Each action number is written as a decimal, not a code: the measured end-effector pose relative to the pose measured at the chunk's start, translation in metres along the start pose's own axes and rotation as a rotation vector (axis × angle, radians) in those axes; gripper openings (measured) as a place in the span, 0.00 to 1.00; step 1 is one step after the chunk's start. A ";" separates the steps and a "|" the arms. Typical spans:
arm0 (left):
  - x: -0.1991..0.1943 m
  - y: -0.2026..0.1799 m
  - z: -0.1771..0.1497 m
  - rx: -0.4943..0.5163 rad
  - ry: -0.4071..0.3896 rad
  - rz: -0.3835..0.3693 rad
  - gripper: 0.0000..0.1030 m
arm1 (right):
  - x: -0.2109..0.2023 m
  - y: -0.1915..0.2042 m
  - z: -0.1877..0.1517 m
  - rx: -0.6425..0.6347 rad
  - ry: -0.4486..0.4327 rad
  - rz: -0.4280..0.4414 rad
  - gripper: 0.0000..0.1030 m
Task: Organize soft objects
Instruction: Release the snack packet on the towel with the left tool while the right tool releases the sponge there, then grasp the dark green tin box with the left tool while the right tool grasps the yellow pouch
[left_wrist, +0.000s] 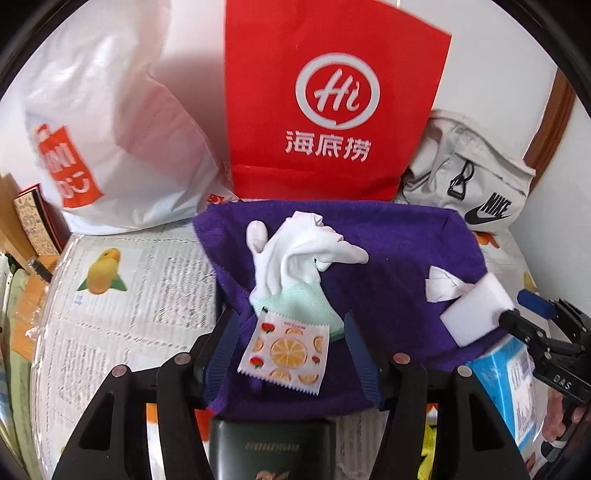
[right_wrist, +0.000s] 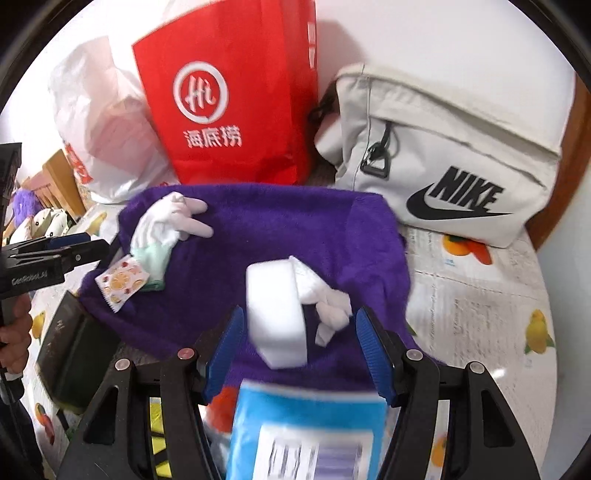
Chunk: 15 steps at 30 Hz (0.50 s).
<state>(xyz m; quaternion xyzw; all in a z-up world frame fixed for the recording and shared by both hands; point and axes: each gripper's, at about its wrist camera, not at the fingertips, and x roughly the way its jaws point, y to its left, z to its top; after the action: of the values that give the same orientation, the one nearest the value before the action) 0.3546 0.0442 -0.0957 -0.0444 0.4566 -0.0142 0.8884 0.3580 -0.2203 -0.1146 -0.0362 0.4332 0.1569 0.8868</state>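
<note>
A purple towel (left_wrist: 388, 251) (right_wrist: 277, 225) lies spread on the table. On it lie a white glove with a mint cuff (left_wrist: 295, 258) (right_wrist: 162, 229), a fruit-print sachet (left_wrist: 284, 347) (right_wrist: 122, 282), a white sponge block (left_wrist: 476, 310) (right_wrist: 277, 314) and a crumpled white tissue (left_wrist: 443, 286) (right_wrist: 332, 314). My left gripper (left_wrist: 290, 354) is open, its fingers on either side of the sachet and glove cuff. My right gripper (right_wrist: 301, 350) is open around the sponge and tissue; it also shows in the left wrist view (left_wrist: 524, 314).
A red bag (left_wrist: 328, 103) (right_wrist: 229, 92), a white plastic bag (left_wrist: 110, 140) (right_wrist: 107, 129) and a grey Nike bag (left_wrist: 469, 177) (right_wrist: 443, 155) stand behind the towel. A blue-and-white packet (right_wrist: 306, 432) (left_wrist: 509, 384) and a dark booklet (left_wrist: 273, 446) (right_wrist: 70, 354) lie at the near edge.
</note>
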 end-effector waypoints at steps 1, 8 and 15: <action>-0.005 0.002 -0.003 -0.002 -0.003 -0.001 0.55 | -0.007 0.003 -0.004 0.003 -0.005 0.011 0.61; -0.039 0.018 -0.033 -0.042 -0.013 -0.012 0.55 | -0.035 0.059 -0.046 -0.067 0.032 0.116 0.62; -0.061 0.039 -0.076 -0.054 -0.002 0.006 0.56 | -0.025 0.110 -0.089 -0.148 0.116 0.117 0.64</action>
<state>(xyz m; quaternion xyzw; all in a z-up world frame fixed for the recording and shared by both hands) 0.2567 0.0824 -0.0936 -0.0672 0.4560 0.0009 0.8874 0.2425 -0.1401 -0.1424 -0.0853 0.4726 0.2376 0.8443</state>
